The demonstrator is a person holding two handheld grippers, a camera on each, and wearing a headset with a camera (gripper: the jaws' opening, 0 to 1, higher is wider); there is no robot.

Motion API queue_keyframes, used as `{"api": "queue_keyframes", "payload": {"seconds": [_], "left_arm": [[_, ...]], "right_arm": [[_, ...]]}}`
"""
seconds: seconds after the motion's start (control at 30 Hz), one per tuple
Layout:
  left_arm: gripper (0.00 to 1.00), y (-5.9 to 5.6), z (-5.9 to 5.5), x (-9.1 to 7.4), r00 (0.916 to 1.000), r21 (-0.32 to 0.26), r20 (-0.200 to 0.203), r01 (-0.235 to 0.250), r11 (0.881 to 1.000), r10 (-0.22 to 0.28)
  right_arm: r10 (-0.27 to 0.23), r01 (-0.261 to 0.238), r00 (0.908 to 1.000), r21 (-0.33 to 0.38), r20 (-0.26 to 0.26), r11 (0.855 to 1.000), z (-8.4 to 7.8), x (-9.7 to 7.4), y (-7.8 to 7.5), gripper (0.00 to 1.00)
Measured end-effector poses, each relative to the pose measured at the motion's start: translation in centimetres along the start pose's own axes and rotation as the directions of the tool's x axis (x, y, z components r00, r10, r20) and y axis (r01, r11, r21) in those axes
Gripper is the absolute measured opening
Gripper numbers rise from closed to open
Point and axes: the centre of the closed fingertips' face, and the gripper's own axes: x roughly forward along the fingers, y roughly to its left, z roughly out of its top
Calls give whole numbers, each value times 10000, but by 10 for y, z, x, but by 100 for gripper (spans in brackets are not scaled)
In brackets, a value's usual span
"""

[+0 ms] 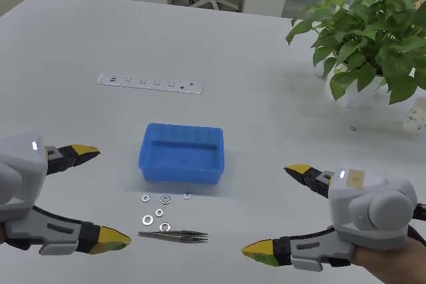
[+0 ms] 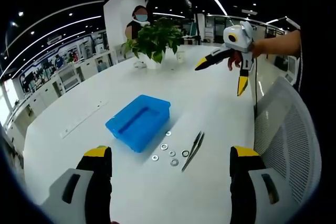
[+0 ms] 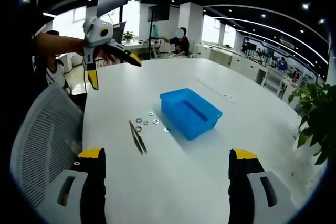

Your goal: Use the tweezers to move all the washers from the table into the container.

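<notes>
While the tweezers (image 1: 174,235) lie untouched beside the washers (image 1: 165,199), both the left gripper (image 1: 106,194) and right gripper (image 1: 267,209) gape wide, holding nothing.

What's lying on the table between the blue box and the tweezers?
Six small washers lie loose on the white table between the blue box and the tweezers, clearest in the head view.
</notes>
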Motion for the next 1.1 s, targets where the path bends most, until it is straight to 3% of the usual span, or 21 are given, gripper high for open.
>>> {"api": "queue_keyframes", "payload": {"seconds": [0.67, 1.1], "left_arm": [[99, -1, -3, 6, 9994, 154, -192, 276, 9995, -273], [98, 5, -4, 6, 9993, 254, -232, 284, 9993, -279]], "right_arm": [[231, -236, 9996, -432, -134, 9988, 5, 5, 0, 97], [266, -275, 9995, -600, -151, 9978, 9, 7, -4, 95]]}}
